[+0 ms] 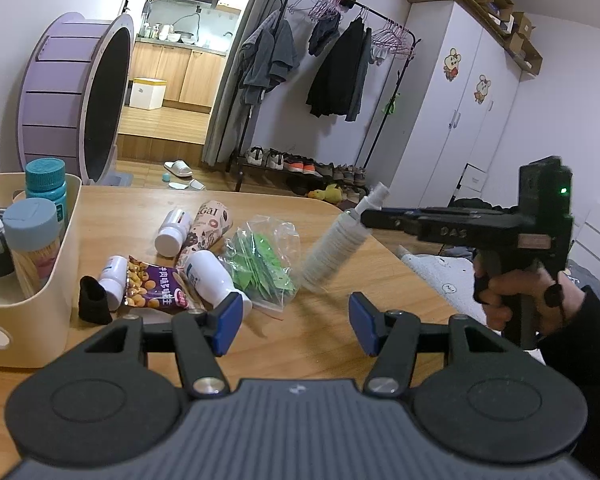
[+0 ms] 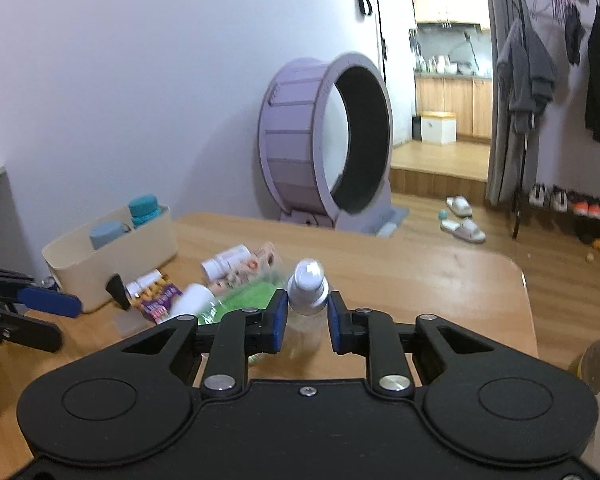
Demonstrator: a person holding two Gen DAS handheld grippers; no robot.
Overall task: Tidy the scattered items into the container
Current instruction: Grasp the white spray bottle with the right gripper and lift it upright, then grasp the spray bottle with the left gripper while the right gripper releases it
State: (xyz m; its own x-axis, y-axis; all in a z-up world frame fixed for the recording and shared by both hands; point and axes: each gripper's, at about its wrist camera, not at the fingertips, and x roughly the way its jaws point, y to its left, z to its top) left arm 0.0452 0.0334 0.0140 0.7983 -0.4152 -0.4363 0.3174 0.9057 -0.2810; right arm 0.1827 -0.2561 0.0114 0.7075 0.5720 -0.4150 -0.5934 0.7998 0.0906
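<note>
Setting: bedroom, wooden counter (image 1: 339, 344); beyond it a purple wheel (image 2: 323, 140), a clothes rack and a kitchen doorway.

Right gripper (image 2: 307, 320): jaws closed on the neck of a spray bottle (image 2: 307, 280), pads just under its white cap. The left view shows the bottle (image 1: 335, 248) hanging tilted from the jaw tips, clear of the counter. Judged light, stiff, smooth-walled plastic, likely to swing or slip; the neck below the cap is the sound hold, since the shoulder stops it sliding through.

Left gripper (image 1: 296, 322): jaws about half open, nothing between them, low over the counter.

Just ahead of the left jaws: zip bag (image 1: 264, 264) of green sachets, soft and slippery, best pinched at an edge. Left of it: white bottle (image 1: 212, 280), snack packet (image 1: 156, 284), a second small bottle (image 1: 114, 276), black cap (image 1: 94, 300). Behind these: patterned tube (image 1: 210, 228) and another white bottle (image 1: 174, 232), both lying down and likely to roll; take across the body.

Far left: cream container (image 1: 56, 300), already holding two blue-lidded jars and a dark roll.
</note>
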